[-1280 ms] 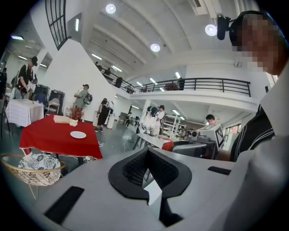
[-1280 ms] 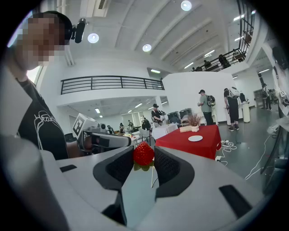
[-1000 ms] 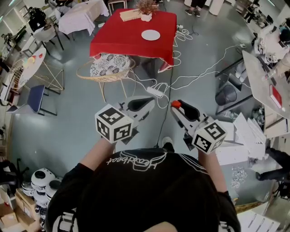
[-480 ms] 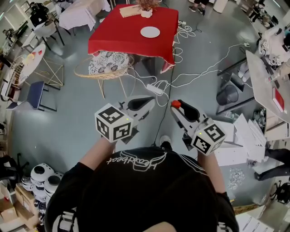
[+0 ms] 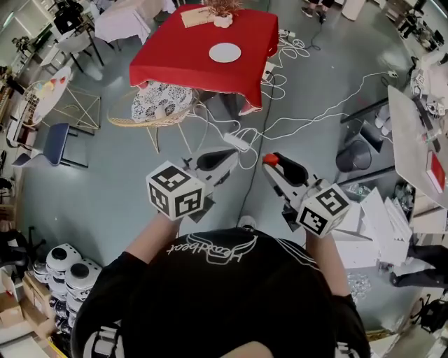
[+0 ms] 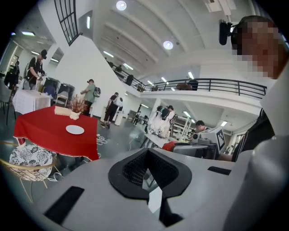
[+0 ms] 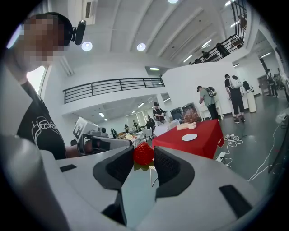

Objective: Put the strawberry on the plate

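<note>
A red strawberry [image 7: 143, 153] with green leaves sits between the black pads of my right gripper [image 7: 143, 159], which is shut on it. In the head view the strawberry [image 5: 270, 159] shows at the tip of the right gripper [image 5: 273, 162], held in front of my body above the floor. The left gripper [image 5: 229, 155] is level beside it, shut and holding nothing [image 6: 146, 173]. The white plate [image 5: 225, 52] lies on a red-clothed table [image 5: 175, 59] far ahead, also seen as the plate [image 7: 189, 137] in the right gripper view.
A wicker chair with a patterned cushion [image 5: 159, 105] stands before the table. White cables and a power strip [image 5: 238, 142] lie on the grey floor between me and the table. A vase of dried flowers [image 5: 222, 12] sits at the table's back. Several people stand beyond.
The head view has shifted a little, so the red table and plate sit slightly further left in the frame. Both grippers keep their pose and the strawberry stays held.
</note>
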